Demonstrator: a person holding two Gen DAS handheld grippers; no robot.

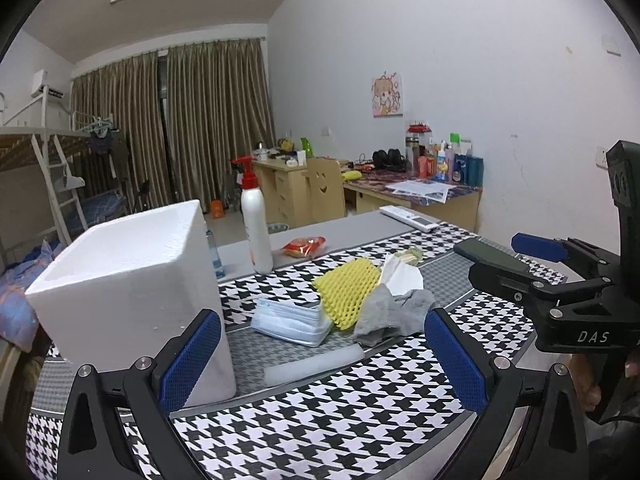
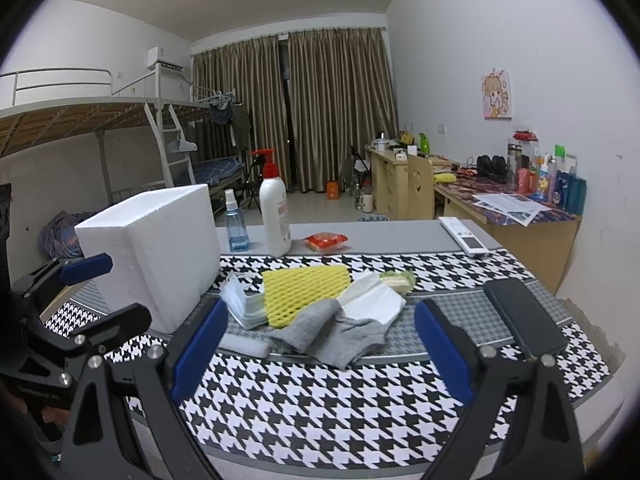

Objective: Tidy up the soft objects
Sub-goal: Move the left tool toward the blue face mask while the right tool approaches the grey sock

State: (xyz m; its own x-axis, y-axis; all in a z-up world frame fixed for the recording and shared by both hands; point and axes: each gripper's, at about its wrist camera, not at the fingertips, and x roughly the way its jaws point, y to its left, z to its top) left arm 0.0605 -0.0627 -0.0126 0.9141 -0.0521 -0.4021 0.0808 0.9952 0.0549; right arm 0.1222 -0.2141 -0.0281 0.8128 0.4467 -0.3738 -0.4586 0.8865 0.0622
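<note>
Centrally on the houndstooth-patterned worktop (image 2: 320,400) lies a small heap of soft things: one yellow foam net (image 2: 304,294) with a diamond mesh, one crumpled grey sock (image 2: 332,334), a stack of pale blue face masks (image 1: 290,320), folded white tissue (image 2: 374,300) and a translucent foam strip (image 1: 314,364). Just left stands one open white polystyrene box (image 1: 128,280), blocky and grainy. Both the left tool (image 1: 322,356) and the right tool (image 2: 320,356) hover spread wide, holding nothing.

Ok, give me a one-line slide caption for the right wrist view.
Open right claw facing grey sock, yellow foam net and face masks beside white foam box.
</note>
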